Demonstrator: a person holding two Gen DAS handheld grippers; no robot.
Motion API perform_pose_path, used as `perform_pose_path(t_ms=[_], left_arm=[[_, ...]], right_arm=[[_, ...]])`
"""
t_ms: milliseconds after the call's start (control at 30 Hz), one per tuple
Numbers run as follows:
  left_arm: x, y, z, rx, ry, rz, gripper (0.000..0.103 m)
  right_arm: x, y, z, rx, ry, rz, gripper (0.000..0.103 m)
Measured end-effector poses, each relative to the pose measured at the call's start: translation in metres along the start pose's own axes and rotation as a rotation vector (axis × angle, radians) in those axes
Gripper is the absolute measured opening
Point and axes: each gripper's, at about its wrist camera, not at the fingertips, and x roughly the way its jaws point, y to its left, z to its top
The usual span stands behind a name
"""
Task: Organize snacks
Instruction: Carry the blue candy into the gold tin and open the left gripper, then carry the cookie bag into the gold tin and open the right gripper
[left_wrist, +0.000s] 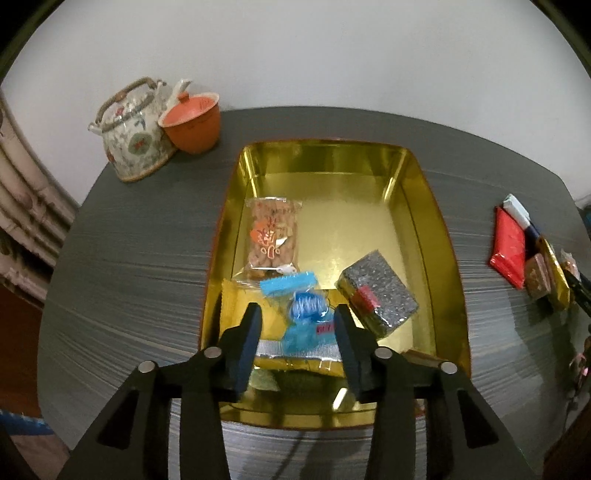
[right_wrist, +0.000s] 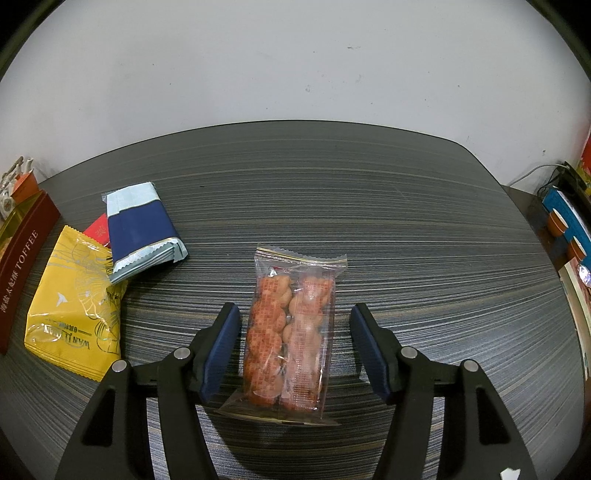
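The right gripper has its fingers spread either side of the twisted-snack packet on the bench; closing hard could crush it. The left gripper, fingers apart, hovers over the gold tray.

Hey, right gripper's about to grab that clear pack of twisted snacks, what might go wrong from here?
The right gripper is open astride the clear twist pack, which lies flat on the table; the fingers may scrape the tabletop or catch only loose film. Squeezing hard could crush the brittle twists. The near end of the gold tray is crowded, so dropping it there may pile onto the blue candy bag.
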Motion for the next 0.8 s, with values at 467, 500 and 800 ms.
perform_pose_path(t_ms=[467, 500, 800], left_arm=[[-0.044, 0.031, -0.038, -0.007, -0.082, 0.079, 0.048], [-0.047, 0.036, -0.042, -0.009, -0.084, 0.083, 0.048], [-0.047, 0.073, -0.074, -0.039, -0.058, 0.106, 0.051]], right_arm=[[-0.001, 0.0, 0.0, -0.002, -0.001, -0.003, 0.059], [0.0, 0.0, -0.001, -0.002, -0.001, -0.003, 0.059], [-0.002, -0.001, -0.002, 0.001, -0.002, -0.002, 0.059]])
